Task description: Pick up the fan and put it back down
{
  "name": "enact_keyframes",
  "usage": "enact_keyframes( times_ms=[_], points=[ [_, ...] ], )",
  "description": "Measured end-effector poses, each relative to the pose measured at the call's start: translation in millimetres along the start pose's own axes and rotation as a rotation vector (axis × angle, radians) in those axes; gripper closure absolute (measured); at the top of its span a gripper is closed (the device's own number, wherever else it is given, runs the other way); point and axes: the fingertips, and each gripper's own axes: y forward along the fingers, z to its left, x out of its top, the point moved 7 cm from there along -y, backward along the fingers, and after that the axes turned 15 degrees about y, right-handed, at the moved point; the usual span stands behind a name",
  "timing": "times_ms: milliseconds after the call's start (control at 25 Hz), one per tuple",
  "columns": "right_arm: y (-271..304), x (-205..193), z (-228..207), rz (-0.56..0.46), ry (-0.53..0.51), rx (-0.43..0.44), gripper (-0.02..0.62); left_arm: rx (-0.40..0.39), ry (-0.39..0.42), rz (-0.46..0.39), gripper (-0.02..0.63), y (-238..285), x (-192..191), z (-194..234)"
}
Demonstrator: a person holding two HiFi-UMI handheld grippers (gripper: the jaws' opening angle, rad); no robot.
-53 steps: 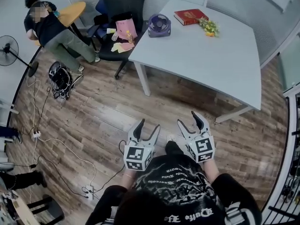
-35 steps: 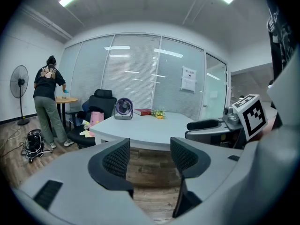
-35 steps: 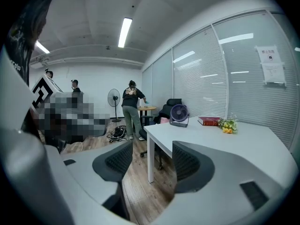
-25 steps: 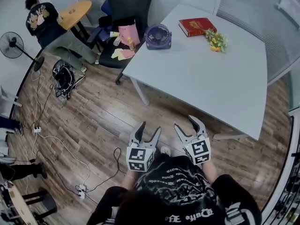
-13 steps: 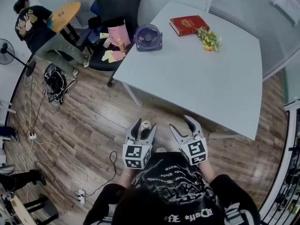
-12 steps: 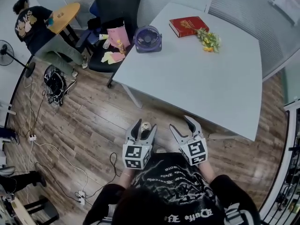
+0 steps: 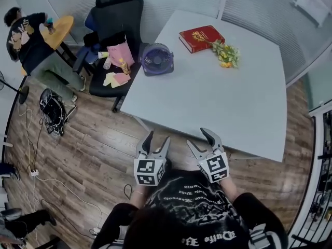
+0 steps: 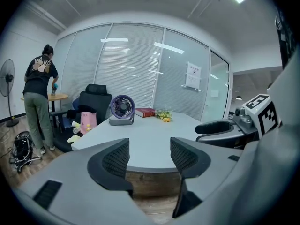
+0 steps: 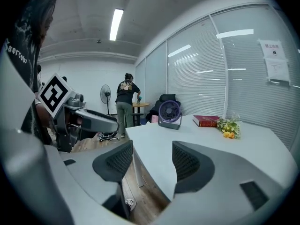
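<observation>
A small purple desk fan point(image 7: 156, 58) stands upright at the far left corner of the pale table point(image 7: 228, 108); it also shows as the fan point(image 8: 122, 109) and the fan point(image 9: 169, 114) in the gripper views. My left gripper point(image 7: 153, 141) is open and empty, held over the floor just short of the table's near edge. My right gripper point(image 7: 202, 139) is open and empty too, at that near edge. Both grippers are far from the fan.
A red book point(image 7: 201, 38) and a bunch of yellow flowers point(image 7: 226, 54) lie at the table's far side. A black office chair point(image 7: 115, 32) with bags stands left of the fan. A person point(image 7: 28, 38) bends at a round table. Cables lie on the wood floor point(image 7: 78, 144).
The person holding the grippers has walked closer to the table; both grippers have reached its near edge. They stayed open throughout. The fan has not moved.
</observation>
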Motion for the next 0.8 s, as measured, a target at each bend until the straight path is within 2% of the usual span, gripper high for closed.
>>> enact_keyframes(
  times_ms=[240, 800],
  points=[
    [45, 28, -7, -0.019, 0.013, -0.041, 0.327, -0.016, 0.008, 0.004, 0.322, 35, 12, 47],
    [126, 51, 7, -0.020, 0.026, -0.112, 0.327, -0.083, 0.052, -0.003, 0.322, 84, 18, 131]
  ],
)
